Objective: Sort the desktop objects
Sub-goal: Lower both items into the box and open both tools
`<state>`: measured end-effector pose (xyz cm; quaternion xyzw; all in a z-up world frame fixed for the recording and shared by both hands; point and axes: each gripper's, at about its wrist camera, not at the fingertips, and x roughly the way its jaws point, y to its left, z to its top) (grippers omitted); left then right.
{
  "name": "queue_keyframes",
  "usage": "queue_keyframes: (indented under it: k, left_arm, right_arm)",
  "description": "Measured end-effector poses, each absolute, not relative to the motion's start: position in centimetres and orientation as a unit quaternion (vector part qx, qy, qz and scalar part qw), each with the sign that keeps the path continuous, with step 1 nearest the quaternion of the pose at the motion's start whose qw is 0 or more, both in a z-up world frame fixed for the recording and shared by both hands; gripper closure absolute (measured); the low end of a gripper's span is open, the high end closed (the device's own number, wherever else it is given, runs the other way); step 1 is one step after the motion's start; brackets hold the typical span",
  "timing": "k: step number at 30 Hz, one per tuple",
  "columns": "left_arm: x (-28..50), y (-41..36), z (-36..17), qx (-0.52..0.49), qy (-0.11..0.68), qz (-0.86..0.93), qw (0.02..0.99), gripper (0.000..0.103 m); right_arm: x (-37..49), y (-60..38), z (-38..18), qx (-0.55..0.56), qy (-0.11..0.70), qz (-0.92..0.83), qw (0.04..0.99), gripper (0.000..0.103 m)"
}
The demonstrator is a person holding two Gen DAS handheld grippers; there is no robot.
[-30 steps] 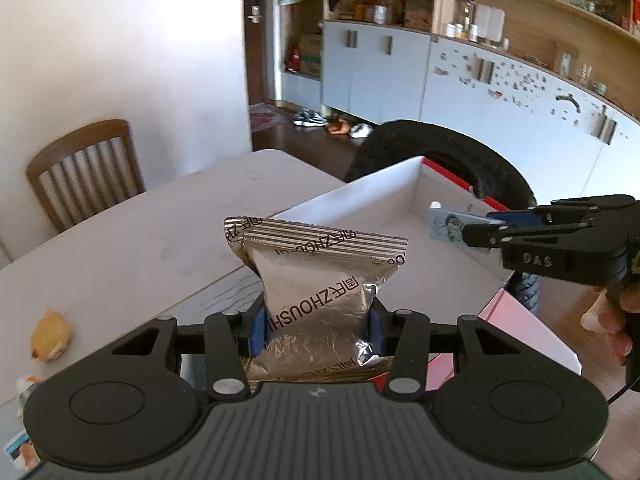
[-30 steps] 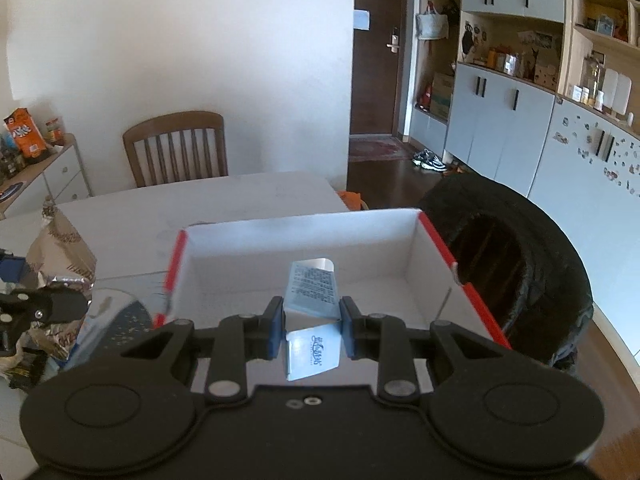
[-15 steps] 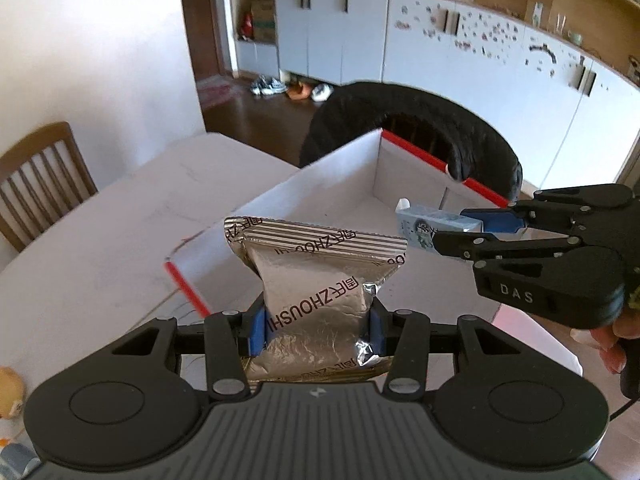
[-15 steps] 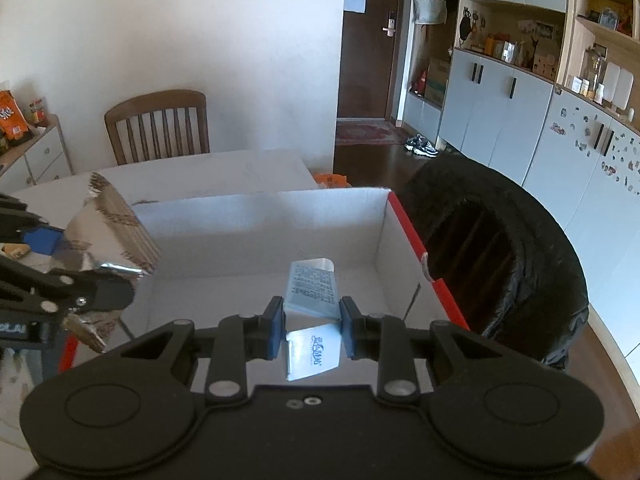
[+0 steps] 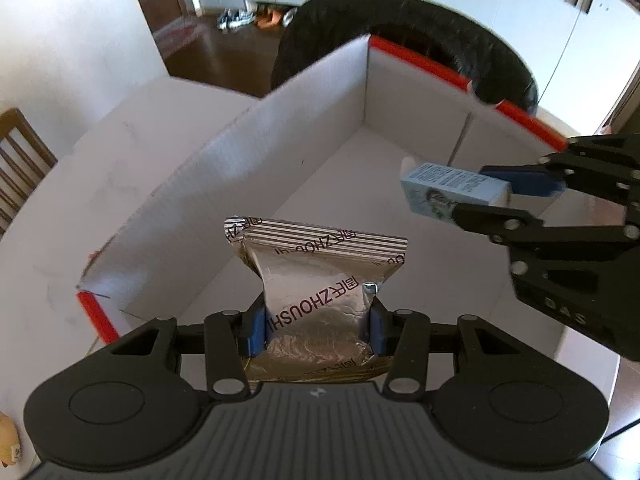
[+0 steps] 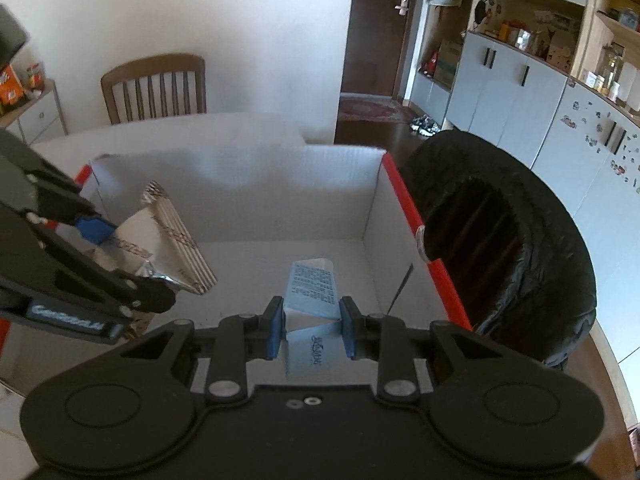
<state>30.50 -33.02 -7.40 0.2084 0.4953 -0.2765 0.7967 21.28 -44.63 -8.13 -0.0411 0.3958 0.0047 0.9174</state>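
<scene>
My left gripper [image 5: 316,330] is shut on a silver foil snack bag [image 5: 320,280] and holds it above the open white cardboard box [image 5: 280,128] with red edges. My right gripper [image 6: 312,326] is shut on a small light-blue carton [image 6: 312,292] and holds it over the box's right side. In the left wrist view the right gripper [image 5: 508,200] comes in from the right with the carton [image 5: 448,192]. In the right wrist view the left gripper [image 6: 132,264] and the foil bag [image 6: 168,236] come in from the left. The box floor [image 6: 256,272] is bare.
The box stands on a white table [image 5: 100,184]. A black round seat [image 6: 500,248] stands beyond the box's right wall. A wooden chair [image 6: 156,88] stands at the far side of the table. A small yellow item [image 5: 8,444] lies at the table's near left.
Both grippers have moved forward and down over the box with their objects still held. The box fills more of both views.
</scene>
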Motion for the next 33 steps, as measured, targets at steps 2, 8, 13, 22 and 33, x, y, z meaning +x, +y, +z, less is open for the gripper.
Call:
queue_keyframes:
  k: [2,8,13,22,33]
  left_arm:
    - [31.0,-33.3,-7.9,0.211,0.503,-0.275,0.792,0.057]
    - [32.3,-33.9,-9.0,0.211,0.534,-0.269,0.773,0.057]
    - [32.8,-34.3,-9.8,0.213,0.553,-0.265,0.761,0.057]
    - [33.3,-33.8,-11.2,0.202,0.585,-0.254,0.743,0.056]
    - [32.7,-32.5,-11.0,0.190,0.582,-0.262,0.746,0.045]
  right_arm:
    - [21.5,-44.6,-8.4,-0.043,0.401,0.010,0.915,0.076]
    - [22.2,-44.7,-9.5,-0.049,0.420,0.018,0.906,0.076]
    - [22.7,-45.2,-10.3,-0.043,0.445,0.018,0.894,0.076]
    - [23.3,-45.2,-9.9,-0.042,0.469,0.031,0.882,0.076]
    - [23.1,-44.9,-10.5,-0.048,0.487,0.037,0.872,0.074]
